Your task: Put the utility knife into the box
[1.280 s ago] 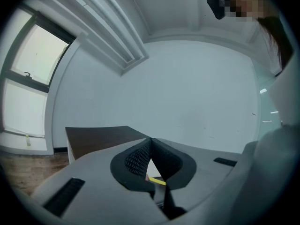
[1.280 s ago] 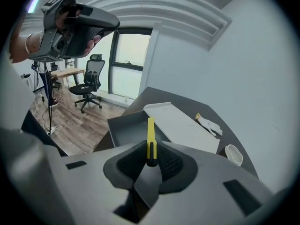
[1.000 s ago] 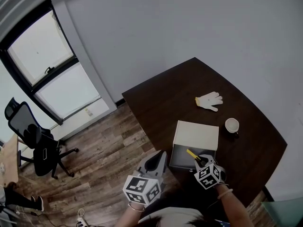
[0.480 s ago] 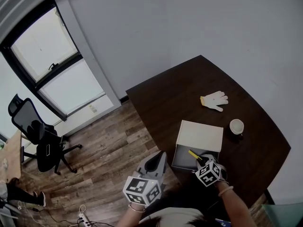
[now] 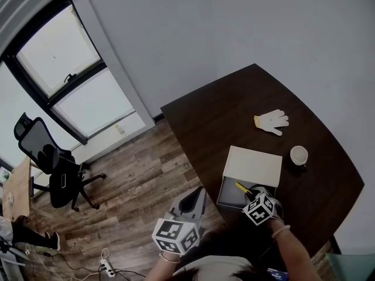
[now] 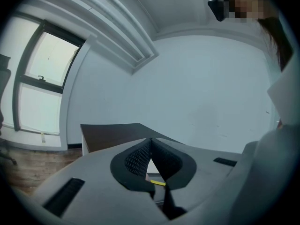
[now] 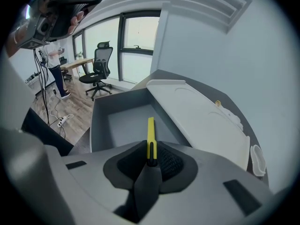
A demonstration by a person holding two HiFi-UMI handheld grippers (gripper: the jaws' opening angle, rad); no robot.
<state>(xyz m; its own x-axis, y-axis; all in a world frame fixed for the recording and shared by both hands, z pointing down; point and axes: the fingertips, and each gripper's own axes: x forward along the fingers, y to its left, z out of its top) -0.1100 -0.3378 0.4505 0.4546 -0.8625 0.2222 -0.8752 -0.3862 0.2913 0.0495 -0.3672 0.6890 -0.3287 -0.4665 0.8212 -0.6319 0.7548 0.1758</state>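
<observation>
The yellow utility knife [image 7: 150, 134] sticks out from between the pads of my right gripper [image 7: 150, 150], which is shut on its handle end. Its tip points down into the open grey box [image 7: 123, 121]. The box's white lid [image 7: 201, 118] lies folded back beyond it. In the head view the knife [image 5: 242, 188] hangs over the box [image 5: 229, 193] at the table's near edge, with the right gripper [image 5: 249, 197] just behind it. My left gripper [image 5: 198, 194] is held off the table to the left, its jaws [image 6: 150, 140] shut on nothing.
A white work glove [image 5: 272, 120] and a white cup [image 5: 299, 155] sit on the dark wooden table [image 5: 217, 116] beyond the box. Left of the table is wood floor, with a black office chair [image 5: 50, 168] and a window [image 5: 76, 81].
My right gripper has sunk a little with the knife, closer to the box's opening. The left gripper has stayed put. The head view has shifted slightly.
</observation>
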